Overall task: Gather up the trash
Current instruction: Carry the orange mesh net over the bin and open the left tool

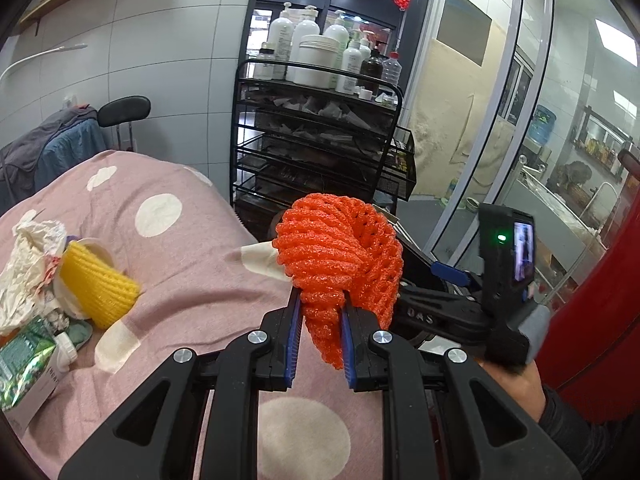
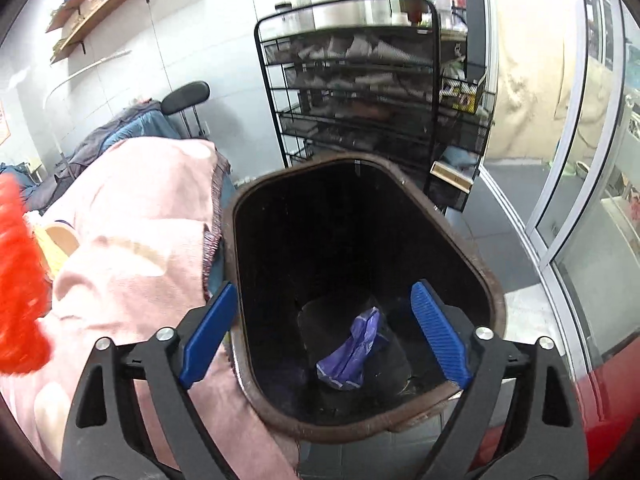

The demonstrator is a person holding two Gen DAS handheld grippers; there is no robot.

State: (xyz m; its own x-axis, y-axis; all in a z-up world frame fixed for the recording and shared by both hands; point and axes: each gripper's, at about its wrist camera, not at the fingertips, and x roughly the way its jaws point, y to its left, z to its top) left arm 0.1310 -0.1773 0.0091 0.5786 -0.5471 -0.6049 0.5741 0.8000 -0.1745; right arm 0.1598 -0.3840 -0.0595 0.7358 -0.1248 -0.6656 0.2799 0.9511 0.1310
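My left gripper [image 1: 320, 312] is shut on an orange foam net [image 1: 340, 252] and holds it above the right edge of the pink spotted bed [image 1: 192, 264]. The net shows blurred at the left of the right wrist view [image 2: 20, 280]. A yellow foam net in a paper cup [image 1: 96, 280], crumpled white paper [image 1: 28, 268] and a green wrapper [image 1: 20, 364] lie on the bed at the left. My right gripper [image 2: 324, 320] is open over a dark trash bin [image 2: 486, 280] beside the bed. A purple wrapper [image 2: 356, 348] lies at the bin's bottom.
A black wire rack [image 1: 320, 140] with white bottles on top stands behind the bed and bin. A glass partition [image 1: 540, 140] runs along the right. A black stool and clothes [image 1: 60, 140] are at the far left. A red object [image 2: 616, 400] is at the lower right.
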